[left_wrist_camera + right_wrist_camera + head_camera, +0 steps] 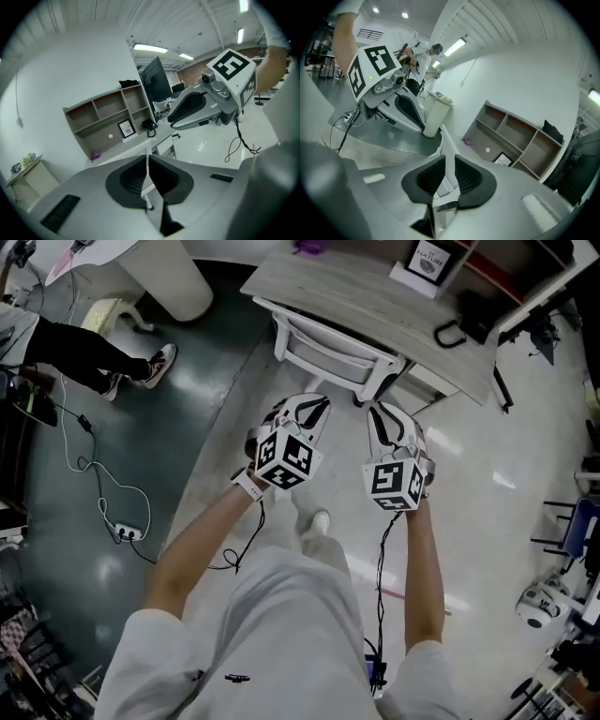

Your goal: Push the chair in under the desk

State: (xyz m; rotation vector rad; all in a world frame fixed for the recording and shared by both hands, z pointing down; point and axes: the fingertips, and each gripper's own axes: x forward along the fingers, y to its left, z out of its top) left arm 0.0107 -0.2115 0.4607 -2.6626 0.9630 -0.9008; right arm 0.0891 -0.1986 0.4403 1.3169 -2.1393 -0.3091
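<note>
Straight ahead of both claws: white slatted chair [328,357], seat partly under the pale wood-grain desk [375,298], backrest on my side and clear of the desk edge.

Left gripper [317,405]: short of the backrest, not touching it in the head view. Its own view [148,171] shows the black ribbed pads closed down to a thin slit with nothing clamped. Only a sliver of white chair frame shows through the slit, further off.

Right gripper [378,412]: tips close to the backrest's right-hand corner post. Can't tell from the head view whether they touch. Own view [446,176]: pads stand a narrow gap apart with nothing between them, chair slats visible beyond.

Both grippers sit side by side at about the same height, marker cubes facing up at me. Each shows in the other's camera: right gripper [171,120], left gripper [423,127].

On the desk:
- small black-framed picture [431,261]
- black looped handle-like object [450,334] near the right end
- small purple object [309,246] at the far edge

A grey open shelf unit [108,117] stands behind the desk, against the white wall.

Off to my left:
- another person's legs in black trousers [80,351] on the dark floor
- white power strip [127,532] with a trailing cable
</note>
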